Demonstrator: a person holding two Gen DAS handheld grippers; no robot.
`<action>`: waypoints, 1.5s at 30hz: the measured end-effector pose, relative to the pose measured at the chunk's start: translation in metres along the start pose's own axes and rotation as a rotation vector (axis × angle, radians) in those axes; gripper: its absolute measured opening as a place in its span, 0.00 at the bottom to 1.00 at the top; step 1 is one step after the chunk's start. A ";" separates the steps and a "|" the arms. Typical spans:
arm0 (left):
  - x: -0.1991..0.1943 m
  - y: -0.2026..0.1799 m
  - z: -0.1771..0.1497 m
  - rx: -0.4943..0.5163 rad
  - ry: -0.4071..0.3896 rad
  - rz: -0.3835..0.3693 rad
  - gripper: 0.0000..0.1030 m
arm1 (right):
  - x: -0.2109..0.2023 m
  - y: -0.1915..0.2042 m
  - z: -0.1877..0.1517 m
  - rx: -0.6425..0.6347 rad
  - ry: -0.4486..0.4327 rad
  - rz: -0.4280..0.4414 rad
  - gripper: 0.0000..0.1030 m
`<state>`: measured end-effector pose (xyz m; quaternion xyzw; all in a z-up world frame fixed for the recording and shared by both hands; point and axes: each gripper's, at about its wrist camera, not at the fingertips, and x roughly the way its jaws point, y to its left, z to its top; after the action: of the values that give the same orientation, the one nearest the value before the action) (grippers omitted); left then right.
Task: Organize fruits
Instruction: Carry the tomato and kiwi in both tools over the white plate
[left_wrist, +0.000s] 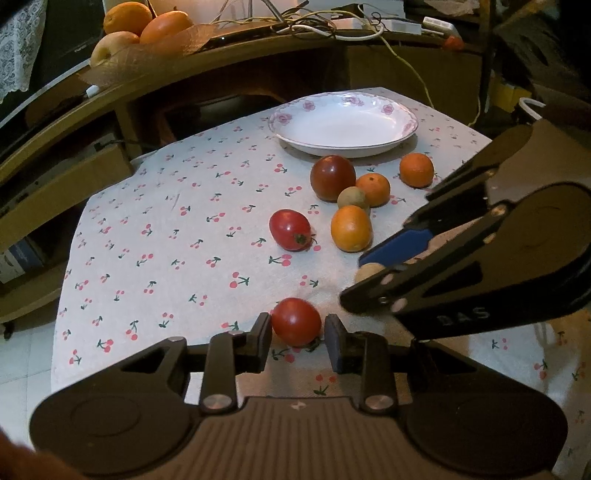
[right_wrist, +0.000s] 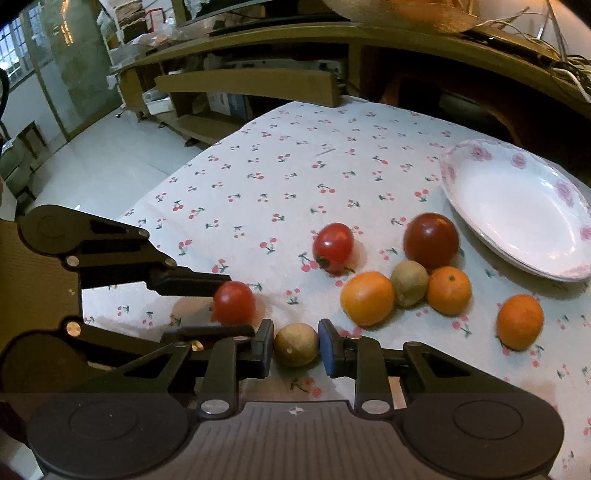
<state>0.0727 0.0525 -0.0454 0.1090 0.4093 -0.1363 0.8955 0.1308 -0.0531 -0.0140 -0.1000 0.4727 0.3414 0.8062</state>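
Note:
My left gripper (left_wrist: 297, 341) is closed around a small red tomato (left_wrist: 296, 321) on the cherry-print cloth; the pads touch its sides. My right gripper (right_wrist: 295, 350) is closed around a small tan-green round fruit (right_wrist: 295, 344). It also shows in the left wrist view (left_wrist: 367, 272). A white floral plate (left_wrist: 343, 123) stands at the far side. In front of it lie a dark red tomato (left_wrist: 332, 177), another red tomato (left_wrist: 290, 229), three oranges (left_wrist: 351, 228) and a green fruit (left_wrist: 352, 198).
A wooden desk (left_wrist: 221, 66) stands behind the table with a basket of large fruit (left_wrist: 144, 29) and tangled cables (left_wrist: 314, 26). The tablecloth (left_wrist: 166, 240) drops off at the left edge to a tiled floor (right_wrist: 103, 162).

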 end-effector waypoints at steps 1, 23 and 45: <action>0.000 0.000 0.000 -0.002 0.001 0.001 0.36 | -0.001 -0.001 -0.002 -0.004 0.002 -0.005 0.28; 0.012 -0.029 0.069 0.014 -0.045 0.001 0.32 | -0.050 -0.044 -0.006 0.135 -0.077 -0.090 0.26; 0.085 -0.025 0.156 0.000 -0.087 -0.013 0.32 | -0.029 -0.139 0.035 0.256 -0.156 -0.243 0.27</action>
<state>0.2270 -0.0322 -0.0124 0.1001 0.3708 -0.1467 0.9116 0.2354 -0.1534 0.0065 -0.0261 0.4330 0.1854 0.8817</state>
